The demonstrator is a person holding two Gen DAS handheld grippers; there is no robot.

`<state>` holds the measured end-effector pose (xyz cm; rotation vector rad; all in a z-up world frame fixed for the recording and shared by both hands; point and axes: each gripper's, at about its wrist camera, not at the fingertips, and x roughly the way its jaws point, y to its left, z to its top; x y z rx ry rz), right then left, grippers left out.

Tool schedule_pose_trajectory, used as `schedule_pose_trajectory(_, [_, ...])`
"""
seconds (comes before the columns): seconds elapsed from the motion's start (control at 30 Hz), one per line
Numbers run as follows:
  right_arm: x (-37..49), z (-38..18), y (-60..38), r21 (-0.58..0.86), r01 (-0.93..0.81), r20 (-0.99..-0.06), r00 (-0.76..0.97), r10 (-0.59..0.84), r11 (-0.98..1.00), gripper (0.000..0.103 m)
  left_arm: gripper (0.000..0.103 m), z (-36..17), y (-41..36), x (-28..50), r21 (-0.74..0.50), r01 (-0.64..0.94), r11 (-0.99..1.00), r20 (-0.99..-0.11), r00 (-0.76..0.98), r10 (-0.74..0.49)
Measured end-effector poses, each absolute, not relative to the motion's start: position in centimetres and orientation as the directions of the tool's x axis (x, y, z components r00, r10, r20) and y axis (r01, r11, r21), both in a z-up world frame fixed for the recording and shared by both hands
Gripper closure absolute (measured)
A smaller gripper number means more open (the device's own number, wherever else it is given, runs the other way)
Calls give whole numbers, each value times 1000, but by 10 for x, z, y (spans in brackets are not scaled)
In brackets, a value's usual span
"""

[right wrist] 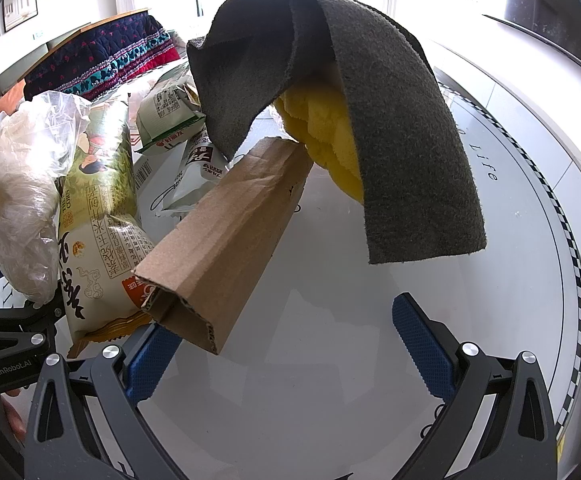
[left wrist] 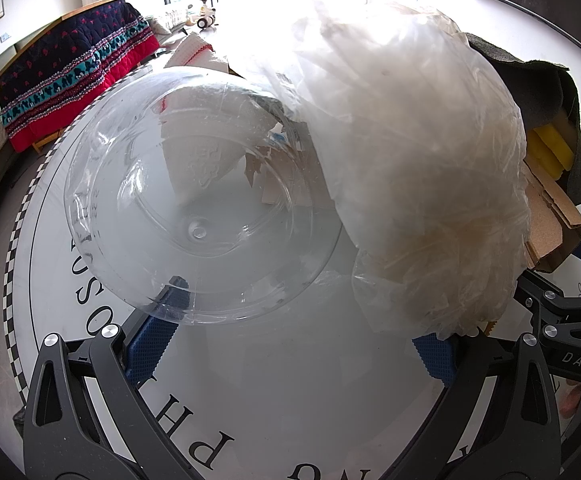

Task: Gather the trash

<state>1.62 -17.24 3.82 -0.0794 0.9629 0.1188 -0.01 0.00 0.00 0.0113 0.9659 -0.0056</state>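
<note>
My left gripper (left wrist: 294,344) is open above the white table (left wrist: 274,400). A clear plastic dish (left wrist: 194,200) lies ahead, and its near rim overlaps the left fingertip (left wrist: 150,344). A crumpled clear plastic bag (left wrist: 410,160) hangs over the right fingertip. My right gripper (right wrist: 286,356) is also open, with nothing between its fingers. A brown cardboard tube (right wrist: 226,240) lies slanted, its near end over the left fingertip (right wrist: 150,364). Behind it, a grey felt sheet (right wrist: 370,120) drapes over a yellow sponge (right wrist: 322,140). A green snack wrapper (right wrist: 98,200) and the plastic bag (right wrist: 14,192) lie to the left.
More wrappers (right wrist: 166,120) are piled at the back of the round table, whose checkered rim (right wrist: 570,240) curves along the right. A dark blue and red quilt (left wrist: 70,76) hangs over furniture behind the table. The other gripper (right wrist: 10,340) shows at the left edge.
</note>
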Motion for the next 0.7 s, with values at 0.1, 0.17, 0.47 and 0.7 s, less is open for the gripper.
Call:
schedule_pose_trajectory(0.1, [16,38,-172,-14,-136,-822,565,66,991,2,6,0,0,0,7,10,1000,-823,569,0])
schedule_pose_trajectory(0.17, [16,38,-172,-14,-136,-822,565,66,991,2,6,0,0,0,7,10,1000,-823,569,0])
schedule_pose_trajectory(0.47, [16,38,-172,-14,-136,-822,565,66,991,2,6,0,0,0,7,10,1000,-823,569,0])
schedule_pose_trajectory(0.7, [16,38,-172,-13,-136,-822,565,67,991,2,6,1,2,-1,-9,11,1000,-820,572,-13])
